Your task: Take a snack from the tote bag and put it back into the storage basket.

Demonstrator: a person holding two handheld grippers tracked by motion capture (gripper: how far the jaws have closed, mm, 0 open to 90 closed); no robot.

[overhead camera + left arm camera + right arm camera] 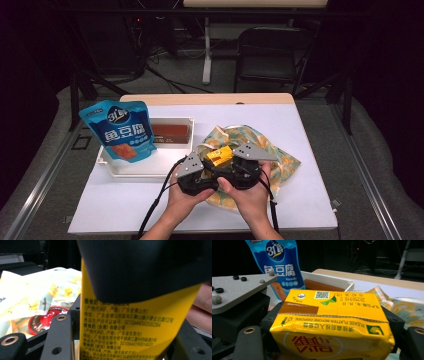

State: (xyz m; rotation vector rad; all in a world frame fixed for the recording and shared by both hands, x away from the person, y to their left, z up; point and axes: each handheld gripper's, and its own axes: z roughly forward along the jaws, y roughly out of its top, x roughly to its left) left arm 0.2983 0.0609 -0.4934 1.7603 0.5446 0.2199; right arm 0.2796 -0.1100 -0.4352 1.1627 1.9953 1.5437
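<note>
White tabletop (300,200), both grippers meet over patterned bag (285,162): right gripper (332,345) clamps yellow drink carton (332,322), left gripper (192,172) closed on its other end

The yellow drink carton (332,322) is coated paperboard with a slight sheen, creased along its folded top. The blue snack pouch (120,131) is glossy plastic film. The floral bag (280,162) looks like thin, crinkled cloth or plastic. The white tray (145,169) is smooth plastic; the table (310,130) is matt white with a wooden edge.
</note>
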